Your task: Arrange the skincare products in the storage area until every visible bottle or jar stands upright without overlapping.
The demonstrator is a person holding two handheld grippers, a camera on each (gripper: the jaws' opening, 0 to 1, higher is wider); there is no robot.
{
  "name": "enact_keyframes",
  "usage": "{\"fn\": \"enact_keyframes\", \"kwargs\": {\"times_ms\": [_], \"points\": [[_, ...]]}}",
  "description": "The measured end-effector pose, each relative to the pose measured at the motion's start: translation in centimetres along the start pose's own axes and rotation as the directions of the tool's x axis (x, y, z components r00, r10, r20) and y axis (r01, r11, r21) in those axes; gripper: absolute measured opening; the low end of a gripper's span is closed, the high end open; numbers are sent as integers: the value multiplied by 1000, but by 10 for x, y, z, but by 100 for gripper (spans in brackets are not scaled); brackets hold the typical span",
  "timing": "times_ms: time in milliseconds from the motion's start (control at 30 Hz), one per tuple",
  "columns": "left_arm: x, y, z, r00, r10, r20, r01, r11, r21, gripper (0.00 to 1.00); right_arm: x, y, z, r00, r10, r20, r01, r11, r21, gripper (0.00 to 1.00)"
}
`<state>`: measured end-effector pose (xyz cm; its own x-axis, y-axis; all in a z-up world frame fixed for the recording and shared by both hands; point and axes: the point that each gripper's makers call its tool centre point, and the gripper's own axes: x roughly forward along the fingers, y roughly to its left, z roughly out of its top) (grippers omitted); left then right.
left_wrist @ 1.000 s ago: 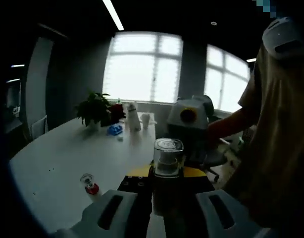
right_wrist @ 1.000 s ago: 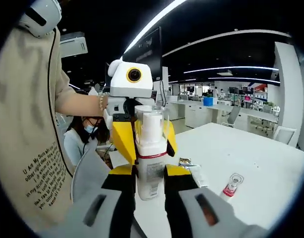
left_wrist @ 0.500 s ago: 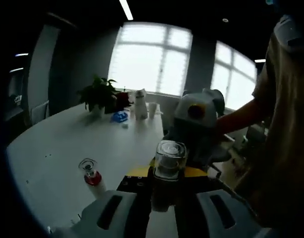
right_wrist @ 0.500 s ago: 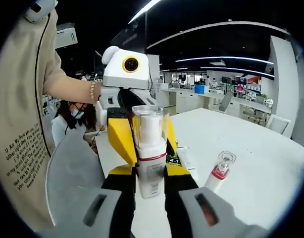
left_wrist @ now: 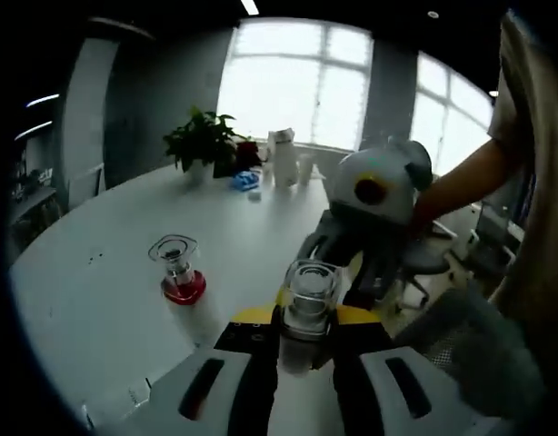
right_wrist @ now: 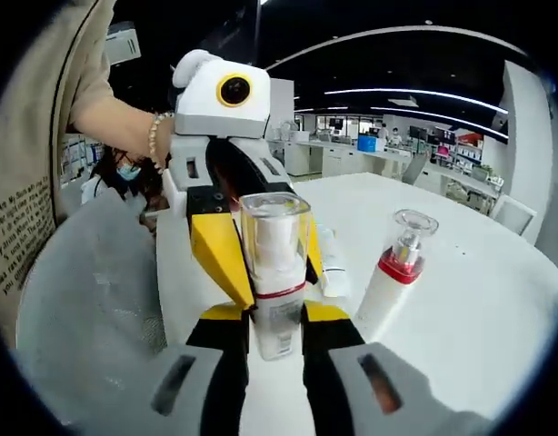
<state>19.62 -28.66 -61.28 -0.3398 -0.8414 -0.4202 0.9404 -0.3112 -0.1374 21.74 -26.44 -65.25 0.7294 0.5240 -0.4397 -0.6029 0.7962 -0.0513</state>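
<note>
A white pump bottle with a clear cap and a red band (right_wrist: 275, 272) stands upright between both grippers. My right gripper (right_wrist: 265, 313) is shut on its lower body. My left gripper (right_wrist: 270, 277) reaches in from the far side, its yellow jaws flanking the same bottle. In the left gripper view the clear-capped bottle (left_wrist: 309, 304) sits gripped in my left gripper (left_wrist: 306, 320), with the right gripper (left_wrist: 341, 268) just behind it. A second bottle with a red collar (right_wrist: 393, 272) (left_wrist: 179, 272) stands upright on the white table (left_wrist: 97, 300). A white tube (right_wrist: 332, 272) lies flat behind the held bottle.
A potted plant (left_wrist: 202, 141), white containers (left_wrist: 283, 156) and a blue item (left_wrist: 245, 179) sit at the table's far end. A person's arm (right_wrist: 124, 127) holds the left gripper. A grey chair back (right_wrist: 88, 291) stands by the near table edge.
Both views have dipped toward the table and moved closer to the red-collared bottle, which now looms larger. The clear-capped bottle stays gripped between both grippers.
</note>
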Motion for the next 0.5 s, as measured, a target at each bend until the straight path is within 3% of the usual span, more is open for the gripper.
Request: {"fn": "enact_keyframes", "kwargs": {"times_ms": [233,500], "points": [[19,16,-19,999,39,-19,-39,999,-17,18,9,-12,-26,999,12,-37,-12,1000,2,22],[27,30,-30,998,60,-32,-62,997,-43,18,18,-20,-38,998,31,-58,-32,999,-13,22]]}}
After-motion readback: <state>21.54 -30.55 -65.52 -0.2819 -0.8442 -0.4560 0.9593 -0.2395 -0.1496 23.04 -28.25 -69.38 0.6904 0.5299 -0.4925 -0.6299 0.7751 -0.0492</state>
